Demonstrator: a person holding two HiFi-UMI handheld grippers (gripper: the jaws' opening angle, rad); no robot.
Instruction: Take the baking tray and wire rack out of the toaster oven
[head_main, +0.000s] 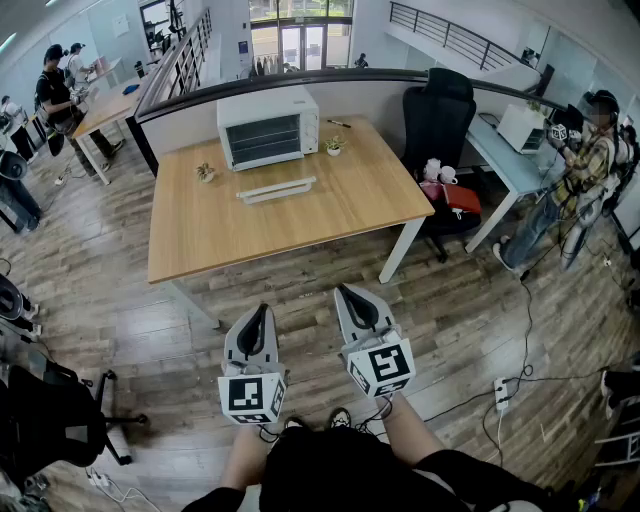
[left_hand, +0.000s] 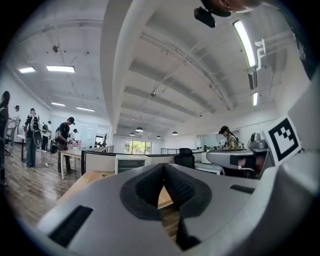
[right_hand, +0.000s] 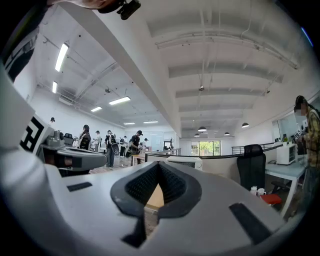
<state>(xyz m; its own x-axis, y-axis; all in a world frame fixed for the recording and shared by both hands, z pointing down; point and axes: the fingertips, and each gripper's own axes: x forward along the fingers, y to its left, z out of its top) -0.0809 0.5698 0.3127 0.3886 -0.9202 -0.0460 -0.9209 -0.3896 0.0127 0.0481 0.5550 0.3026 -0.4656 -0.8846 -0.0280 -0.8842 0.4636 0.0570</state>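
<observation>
Toaster oven (head_main: 268, 126) is the goal, but nothing is reaching it yet. Nearest, the person is holding the left tool (head_main: 262, 310) and the right tool (head_main: 346, 292) side by side and level, out over the wooden floor (head_main: 470, 300). Both tools are sitting fully closed and gripping nothing. In the gripper views the left one's ribbed pads (left_hand: 148, 187) and the right one's pads (right_hand: 142, 185) are meeting at their tips, with only counter and floor showing through the gap beneath. They are probably being carried shut because there is nothing to grasp until the person is standing at the counter (head_main: 250, 235), which is lying well ahead of both.

On the counter, a long flat white thing (head_main: 276, 189) is lying in front of the oven; I cannot tell what it is. Two small potted plants (head_main: 206, 172) (head_main: 334, 146) are sitting on either side.

The oven is standing at the counter's far edge against a partition (head_main: 200, 115), its front facing the person, which is leaving it reachable from this side. Its door is looking shut, with horizontal bars (head_main: 262, 140) showing behind the glass. So the baking tray and wire rack are most likely still inside, though they are too small to tell apart.

Farther off, a black chair (head_main: 440, 110) is standing by the counter's corner and other people (head_main: 58, 95) are working at other desks.
</observation>
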